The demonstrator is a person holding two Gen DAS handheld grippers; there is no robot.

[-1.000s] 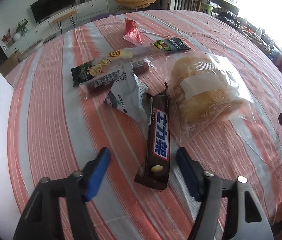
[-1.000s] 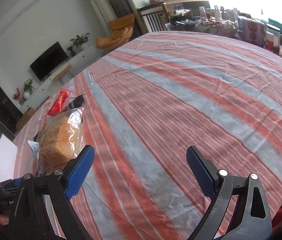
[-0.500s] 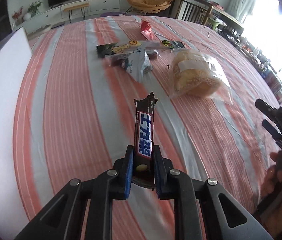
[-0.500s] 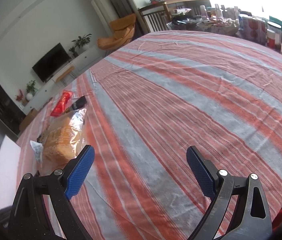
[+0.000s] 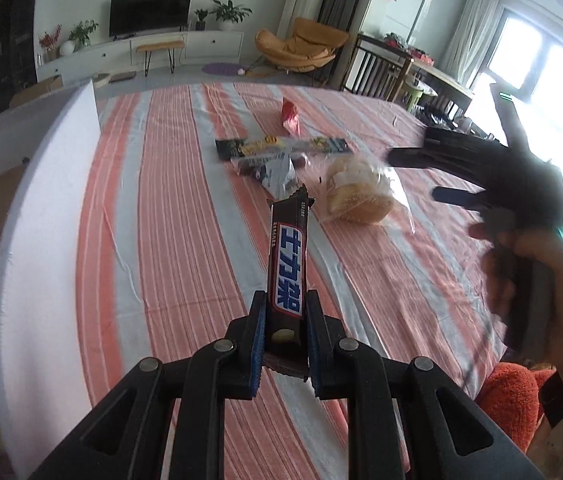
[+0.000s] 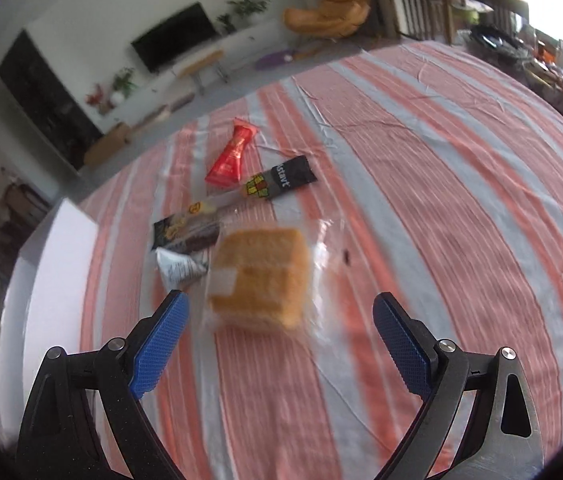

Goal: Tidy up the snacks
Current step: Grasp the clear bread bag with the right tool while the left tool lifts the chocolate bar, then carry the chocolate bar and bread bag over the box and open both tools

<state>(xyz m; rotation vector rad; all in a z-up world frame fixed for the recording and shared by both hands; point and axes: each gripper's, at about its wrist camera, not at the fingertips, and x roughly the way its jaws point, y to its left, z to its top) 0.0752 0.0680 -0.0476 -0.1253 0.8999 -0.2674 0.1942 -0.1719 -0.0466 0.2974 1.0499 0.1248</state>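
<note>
**Chocolate bar clamped in the left gripper, bread bag under the open right one**

Tablecloth in orange, pink and grey stripes covers the whole table. A white box stands along its left edge in the left wrist view, its wall rising above the cloth.

Out on the cloth lies a loose cluster of snacks. The bread bag, clear plastic around a yellow loaf, is the biggest of them. Just beyond it lie a long dark packet, a dark sausage stick and a small grey pouch, all close together or overlapping. A red sachet lies a little farther off, apart from the rest.

The right gripper hangs above the bread bag with its blue pads spread wide, the bag showing between them, untouched. In the left wrist view it appears blurred at the right edge, held by a hand.

The left gripper is clamped on the chocolate bar, pads pressing its near end. The bar points away, lifted clear of the cloth.
</note>
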